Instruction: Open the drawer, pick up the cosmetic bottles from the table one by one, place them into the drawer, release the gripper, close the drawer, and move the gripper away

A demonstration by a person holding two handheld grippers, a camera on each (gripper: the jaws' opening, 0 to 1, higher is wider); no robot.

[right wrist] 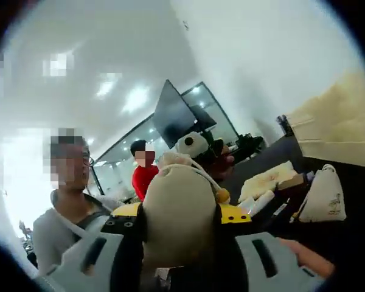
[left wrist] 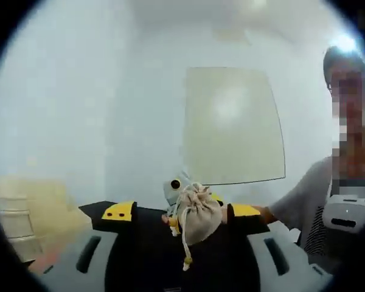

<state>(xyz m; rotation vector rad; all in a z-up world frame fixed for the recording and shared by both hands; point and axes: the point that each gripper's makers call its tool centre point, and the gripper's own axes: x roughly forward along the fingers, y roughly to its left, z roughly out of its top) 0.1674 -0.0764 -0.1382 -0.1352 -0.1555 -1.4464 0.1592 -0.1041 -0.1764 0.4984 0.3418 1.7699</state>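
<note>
In the right gripper view my right gripper (right wrist: 181, 214) is shut on a beige drawstring pouch (right wrist: 179, 210), which fills the gap between the yellow-tipped jaws. In the left gripper view the same kind of pouch (left wrist: 198, 213) hangs with its cord dangling, in the wide gap of my left gripper (left wrist: 181, 213). That gripper stands open, its jaws not touching the pouch. The other gripper's white body (left wrist: 173, 188) shows just behind the pouch. A second pouch (right wrist: 322, 194) stands on the dark table (right wrist: 353, 201), beside a white tube-like item (right wrist: 261, 202) and other small pieces.
A pale wooden drawer unit (left wrist: 15, 216) stands at the left. A wooden block (right wrist: 344, 121) rises at the right. A person in grey (left wrist: 304, 201) is close by, with a hand (right wrist: 304, 255) near my right jaw. Another person in red (right wrist: 145, 173) stands farther back.
</note>
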